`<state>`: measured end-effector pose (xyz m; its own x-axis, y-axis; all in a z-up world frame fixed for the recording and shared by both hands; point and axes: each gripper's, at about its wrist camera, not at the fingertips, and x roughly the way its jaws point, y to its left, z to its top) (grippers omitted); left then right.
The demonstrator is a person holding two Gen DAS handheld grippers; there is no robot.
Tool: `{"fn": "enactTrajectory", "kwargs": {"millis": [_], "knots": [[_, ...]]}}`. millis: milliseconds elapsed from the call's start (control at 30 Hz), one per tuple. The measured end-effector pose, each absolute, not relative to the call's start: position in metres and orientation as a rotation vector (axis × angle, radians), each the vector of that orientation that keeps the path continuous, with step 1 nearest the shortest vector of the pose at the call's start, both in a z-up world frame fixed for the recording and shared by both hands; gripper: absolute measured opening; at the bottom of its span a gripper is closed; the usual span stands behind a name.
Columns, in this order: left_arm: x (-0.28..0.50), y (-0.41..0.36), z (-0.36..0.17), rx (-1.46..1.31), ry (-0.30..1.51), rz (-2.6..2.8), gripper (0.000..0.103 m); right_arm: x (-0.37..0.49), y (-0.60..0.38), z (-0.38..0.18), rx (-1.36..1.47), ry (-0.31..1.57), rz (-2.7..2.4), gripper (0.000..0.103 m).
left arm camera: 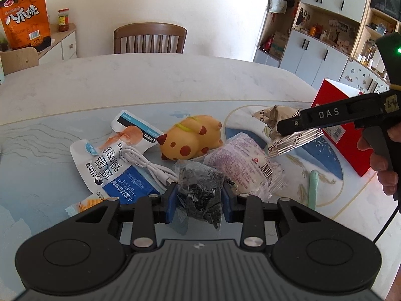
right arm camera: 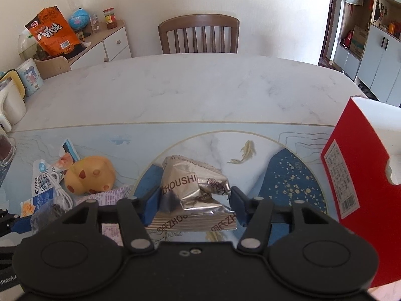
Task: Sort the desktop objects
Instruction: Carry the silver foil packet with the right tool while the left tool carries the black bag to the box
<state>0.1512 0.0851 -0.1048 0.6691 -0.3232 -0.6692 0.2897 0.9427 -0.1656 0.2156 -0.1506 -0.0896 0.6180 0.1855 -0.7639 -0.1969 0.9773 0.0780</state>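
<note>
- Far upper left of the left wrist view there's an orange snack bag [left arm camera: 26, 17] on the side cabinet, big white characters 八爪烧 plus a barcode. Not part of my pile.
- Lower left of that view: white pouch [left arm camera: 110, 160] with large Chinese print facing away from me, and under it a blue pack [left arm camera: 130, 188] where I can just make out "SODA BISCUITS". A white cable [left arm camera: 147, 164] lies coiled across both.
- The spotted toy [left arm camera: 193, 138] sits mid-frame, just behind the stuff I'm holding.
- My left gripper [left arm camera: 199, 199] is clenched on a clear bag of dark bits [left arm camera: 200, 190], at bottom centre. The blue pads squeeze it from both sides and its long axis runs up-down through the jaws.
- Right of that is a pinkish wrapper [left arm camera: 244, 161] with a barcode; the text is too small to read.
- In the right wrist view my right gripper [right arm camera: 194, 205] grips the silver foil pack [right arm camera: 193, 195] at lower centre, crumpled, and "ZHOUSHI" reads clearly. The other tool carries "DAS" on its side.
- The bit that matters, I reckon: the red box [right arm camera: 361, 183] stands open-topped at the right edge of that view, near the right gripper and well away from the left one, so the foil pack probably goes first. Its label is unreadable small print plus a barcode.
</note>
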Motion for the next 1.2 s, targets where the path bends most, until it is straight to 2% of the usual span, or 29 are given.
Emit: {"fn": "enactTrajectory", "kwargs": {"millis": [1200], "knots": [[0.123,0.040,-0.036,-0.039,0.671,-0.409,0.034,0.148,-0.204,-0.015,0.031,0.742,0.221,0.059]]}}
